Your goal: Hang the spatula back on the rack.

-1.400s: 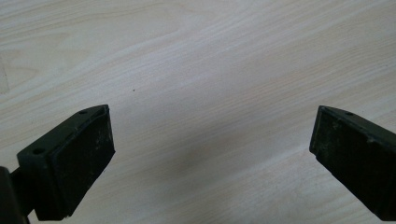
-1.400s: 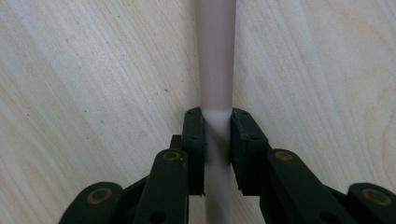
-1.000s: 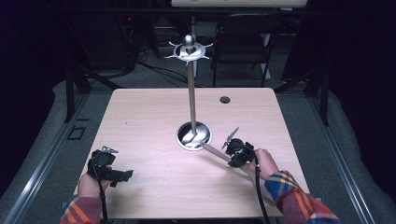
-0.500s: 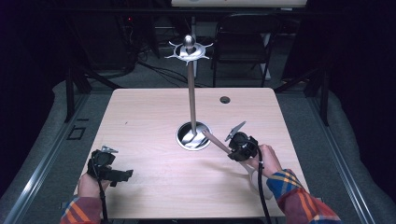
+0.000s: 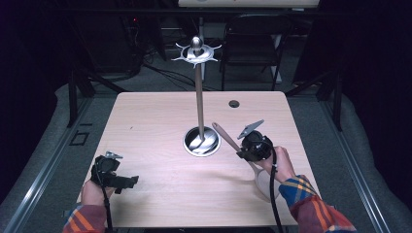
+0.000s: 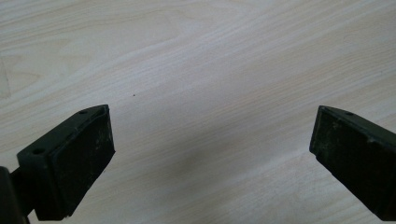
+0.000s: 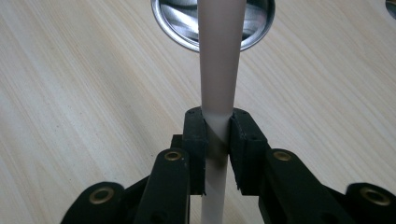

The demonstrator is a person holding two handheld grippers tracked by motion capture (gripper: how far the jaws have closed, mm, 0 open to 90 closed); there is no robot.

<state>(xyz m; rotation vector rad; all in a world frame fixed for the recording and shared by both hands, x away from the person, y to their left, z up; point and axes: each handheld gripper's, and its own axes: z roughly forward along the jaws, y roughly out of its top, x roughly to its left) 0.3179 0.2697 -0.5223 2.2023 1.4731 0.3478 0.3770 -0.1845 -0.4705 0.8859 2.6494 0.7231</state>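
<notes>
My right gripper [image 7: 217,135] is clamped on a pale wooden utensil handle [image 7: 218,70]; its own view shows the jaws pinching it, the handle aimed at the steel stand base [image 7: 254,35]. The high view adds the stand's pole [image 5: 199,104] mid-worktop and the utensil [image 5: 228,141] angling toward the right edge. My left gripper [image 6: 210,158], near the front-left corner, gapes wide over bare worktop [image 6: 210,70], holding nothing.

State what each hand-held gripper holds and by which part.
The right hand-held gripper is shut on the wooden spoon, gripping partway along its handle. The left hand-held gripper is open over the table, holding nothing.
</notes>
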